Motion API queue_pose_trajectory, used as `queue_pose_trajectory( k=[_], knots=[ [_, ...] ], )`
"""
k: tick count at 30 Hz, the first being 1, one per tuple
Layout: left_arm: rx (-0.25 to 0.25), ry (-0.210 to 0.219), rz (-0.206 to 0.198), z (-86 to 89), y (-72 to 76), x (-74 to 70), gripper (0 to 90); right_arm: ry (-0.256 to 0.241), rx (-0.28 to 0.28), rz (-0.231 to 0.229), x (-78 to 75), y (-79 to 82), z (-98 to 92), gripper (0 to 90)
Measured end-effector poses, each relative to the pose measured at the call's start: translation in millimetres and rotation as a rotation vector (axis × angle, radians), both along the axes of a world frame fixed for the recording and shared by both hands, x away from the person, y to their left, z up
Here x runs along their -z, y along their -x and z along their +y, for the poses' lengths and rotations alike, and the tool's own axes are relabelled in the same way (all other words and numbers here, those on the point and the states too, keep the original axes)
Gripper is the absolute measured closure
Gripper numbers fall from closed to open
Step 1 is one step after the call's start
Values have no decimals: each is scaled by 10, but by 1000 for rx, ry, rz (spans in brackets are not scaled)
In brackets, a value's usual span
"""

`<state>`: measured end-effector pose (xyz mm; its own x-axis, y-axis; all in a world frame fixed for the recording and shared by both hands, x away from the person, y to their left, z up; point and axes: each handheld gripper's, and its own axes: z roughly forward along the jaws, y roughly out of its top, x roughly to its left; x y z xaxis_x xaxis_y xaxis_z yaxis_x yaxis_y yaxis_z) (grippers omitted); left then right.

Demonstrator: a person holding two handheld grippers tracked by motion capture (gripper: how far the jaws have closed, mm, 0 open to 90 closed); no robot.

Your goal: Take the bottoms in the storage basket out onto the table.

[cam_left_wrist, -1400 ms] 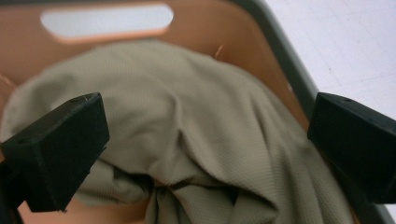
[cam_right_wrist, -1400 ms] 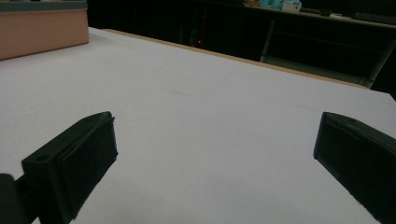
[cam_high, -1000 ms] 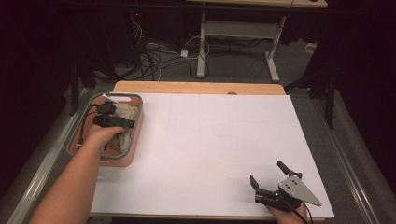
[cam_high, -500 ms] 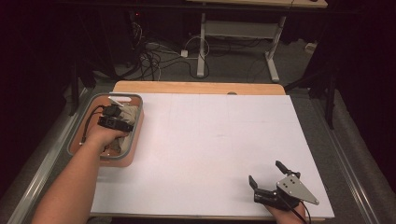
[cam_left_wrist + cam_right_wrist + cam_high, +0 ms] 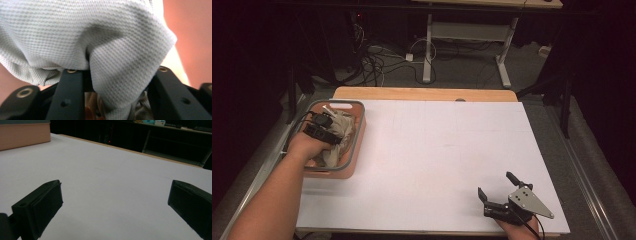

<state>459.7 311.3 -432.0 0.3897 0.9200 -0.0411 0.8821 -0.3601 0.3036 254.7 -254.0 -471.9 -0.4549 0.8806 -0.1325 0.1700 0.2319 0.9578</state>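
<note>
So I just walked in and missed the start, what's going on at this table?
A person is working with a hand-held tool in each hand. The left tool is down in the salmon-coloured basket at the table's left edge, its jaws set around a fold of pale grey cloth; whether they have closed on it is unclear. The right tool rests near the front right of the white table, jaws wide open and holding nothing.

The cloth [image 5: 82, 37] was pale grey with a fine waffle weave. The basket [image 5: 355, 150] was salmon-orange with a grey rim. The table [image 5: 442, 150] was plain white, edged in light wood. Both grippers' jaws were black; the right gripper [image 5: 498, 189] carried a grey plate, perhaps metal.
</note>
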Motion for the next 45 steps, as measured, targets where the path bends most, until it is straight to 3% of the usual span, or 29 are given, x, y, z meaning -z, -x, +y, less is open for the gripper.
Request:
queue_pose_trajectory(
  k=[2, 6, 7, 8, 9, 10, 12, 13, 14, 17, 18, 19, 20, 22, 26, 37, 45],
  knots=[
    [2, 11, 8, 10, -3, -15, 517, 0, 0, 1, 0, 1, 4, 4],
    [-38, 51, -25, 19, -53, -110, 202, 4, 2, -2, -7, 16, 12, 4],
    [-89, 110, -23, 16, -111, -161, 109, 4, 4, -3, -7, 16, 10, 4],
    [-89, 110, -23, 16, -111, -161, 72, 4, 4, -3, -7, 16, 10, 4],
    [-107, 151, -10, -7, -176, -190, 12, 4, 4, -1, -3, 13, 9, 4],
    [-107, 151, -10, -7, -176, -190, 0, 4, 4, -1, -3, 13, 9, 4],
    [-134, 135, 3, -35, -249, -173, 0, 4, 5, 0, 0, 10, 10, 4],
    [-154, 76, 26, -66, -328, -103, 0, 7, 6, 1, 6, 5, 9, 4],
    [-154, 76, 26, -66, -328, -103, 0, 7, 6, 1, 6, 5, 9, 4],
    [-137, 22, 94, -161, -422, 69, 0, 8, 10, 7, 15, -3, 4, 4],
    [-137, 22, 94, -161, -422, 69, 0, 8, 10, 7, 15, -3, 4, 4],
    [-119, -31, 111, -235, -441, 132, 0, 7, 11, 7, 15, -2, 1, 4],
    [-119, -31, 111, -235, -441, 132, 0, 7, 11, 7, 15, -2, 1, 4],
    [-85, -88, 184, -278, -457, 270, 0, 6, 11, 2, 9, 3, -4, 4],
    [-82, -75, 187, -266, -461, 263, 24, 6, 12, -3, 4, 8, -10, 4],
    [-27, -65, 123, -180, -391, 154, 467, 15, 15, -10, 4, 1, -17, 4],
    [27, -43, 105, -141, -348, 118, 541, 19, 11, 4, -75, -138, -2, 4]
  ],
)
